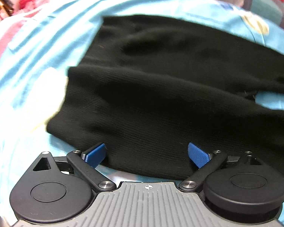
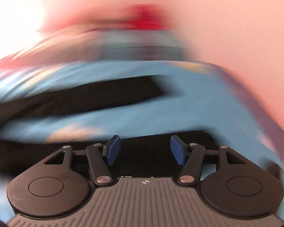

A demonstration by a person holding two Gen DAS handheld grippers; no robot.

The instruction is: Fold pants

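left gripper [image 1: 146, 154] – black linkage arms, silver screw heads, blue ribbed pads [image 1: 197, 154], two round black discs, triangular cut-out on left disc, grey ridged body with small crosshair mark. right gripper [image 2: 145, 149] – same build: blue pads [image 2: 177, 149], black arms, silver screws, grey grooved body.

text check | nothing readable, no words, brands or digits anywhere | only sign: small white crosshair mark [image 1: 147, 187] printed on the grey ribbed body of the left gripper [image 1: 146, 154] | same mark [image 2: 145, 182] on the right gripper [image 2: 145, 149], blurry | bedding print too smeared to read
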